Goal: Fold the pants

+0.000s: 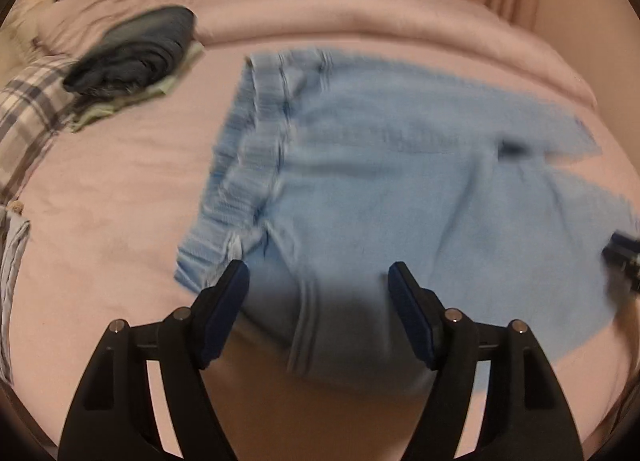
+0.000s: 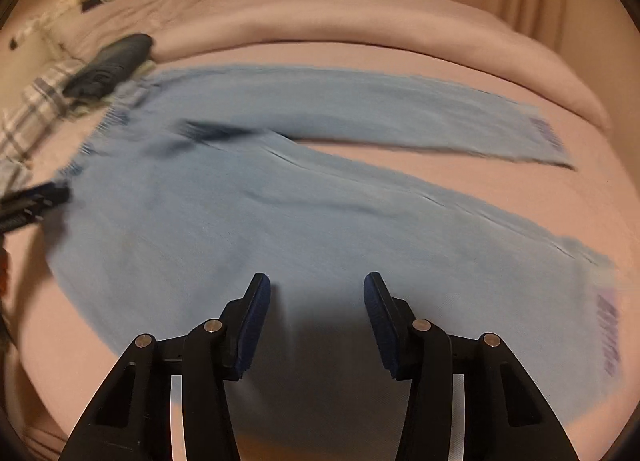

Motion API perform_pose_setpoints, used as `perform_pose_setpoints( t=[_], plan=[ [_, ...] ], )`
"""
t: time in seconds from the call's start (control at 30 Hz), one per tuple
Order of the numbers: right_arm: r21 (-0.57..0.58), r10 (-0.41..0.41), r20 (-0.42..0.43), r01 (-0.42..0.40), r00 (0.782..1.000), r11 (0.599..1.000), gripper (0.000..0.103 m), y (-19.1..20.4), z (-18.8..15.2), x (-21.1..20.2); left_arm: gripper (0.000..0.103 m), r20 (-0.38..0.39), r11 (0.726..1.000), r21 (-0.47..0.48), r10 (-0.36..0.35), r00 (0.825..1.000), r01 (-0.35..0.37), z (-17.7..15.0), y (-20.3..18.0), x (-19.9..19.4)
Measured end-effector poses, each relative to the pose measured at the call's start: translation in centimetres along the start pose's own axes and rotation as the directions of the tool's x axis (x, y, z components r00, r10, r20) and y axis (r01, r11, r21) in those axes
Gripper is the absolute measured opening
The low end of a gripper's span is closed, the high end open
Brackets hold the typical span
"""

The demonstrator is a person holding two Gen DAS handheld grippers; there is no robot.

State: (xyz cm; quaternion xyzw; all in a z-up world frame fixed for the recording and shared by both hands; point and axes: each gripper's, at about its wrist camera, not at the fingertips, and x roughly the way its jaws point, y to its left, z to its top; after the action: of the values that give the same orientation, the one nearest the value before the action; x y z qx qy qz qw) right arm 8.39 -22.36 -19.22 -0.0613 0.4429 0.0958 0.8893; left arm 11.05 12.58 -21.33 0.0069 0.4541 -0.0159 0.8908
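Light blue pants [image 1: 380, 181] lie spread flat on the pink bed, waistband [image 1: 248, 165] to the left, both legs running right and apart. In the right wrist view the pants [image 2: 280, 213] show both legs with purple print at the cuffs [image 2: 608, 337]. My left gripper [image 1: 318, 273] is open and empty, just above the near hip of the pants. My right gripper [image 2: 316, 285] is open and empty over the near leg's edge. The right gripper also shows at the left wrist view's right edge [image 1: 622, 261], the left gripper at the right wrist view's left edge [image 2: 32, 201].
A pile of folded dark clothes [image 1: 136, 53] sits at the back left on the pink bed [image 1: 100, 189], next to a plaid pillow [image 1: 28, 117]. A rolled pink duvet [image 2: 360, 25] runs along the far side. Curtains hang behind.
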Motion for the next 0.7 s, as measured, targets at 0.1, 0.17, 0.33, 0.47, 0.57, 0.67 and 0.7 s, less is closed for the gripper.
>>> perform_pose_setpoints(
  t=[0.1, 0.17, 0.33, 0.47, 0.57, 0.67, 0.7],
  plan=[
    [0.013, -0.002, -0.002, 0.002, 1.0, 1.0, 0.049, -1.6, -3.1, -0.5, 0.072, 0.032, 0.992, 0.122, 0.04, 0.999, -0.043, -2.1, -1.2, -0.5],
    [0.011, 0.003, 0.004, -0.003, 1.0, 1.0, 0.049, -2.1, -4.4, -1.3, 0.072, 0.03, 0.993, 0.112, 0.028, 0.999, -0.031, -2.7, -1.1, -1.2],
    [0.039, 0.035, -0.055, -0.032, 0.998, 0.999, 0.05, -2.8, -3.5, -2.3, 0.078, -0.023, 0.997, 0.009, -0.071, 0.997, 0.071, -1.6, 0.7, -2.7],
    [-0.002, 0.099, 0.001, -0.099, 0.995, 0.995, 0.057, -1.7, -1.9, -3.3, 0.08, 0.003, 0.996, -0.026, -0.089, 0.996, 0.089, -0.4, 1.9, -4.3],
    [-0.051, 0.179, 0.042, -0.177, 0.983, 0.983, 0.058, -0.4, 0.7, -3.0, 0.08, 0.027, 0.998, 0.0, -0.066, 0.997, 0.066, 1.6, 2.4, -4.1],
    [-0.109, 0.219, 0.06, -0.211, 0.974, 0.971, 0.058, 0.7, 4.4, -1.3, 0.08, 0.041, 0.997, 0.041, -0.065, 0.997, 0.063, 5.0, 3.0, -2.8],
    [-0.122, 0.226, 0.064, -0.217, 0.972, 0.968, 0.058, 0.8, 5.7, -0.6, 0.08, 0.044, 0.997, 0.05, -0.065, 0.997, 0.063, 6.8, 3.1, -2.0]
  ],
)
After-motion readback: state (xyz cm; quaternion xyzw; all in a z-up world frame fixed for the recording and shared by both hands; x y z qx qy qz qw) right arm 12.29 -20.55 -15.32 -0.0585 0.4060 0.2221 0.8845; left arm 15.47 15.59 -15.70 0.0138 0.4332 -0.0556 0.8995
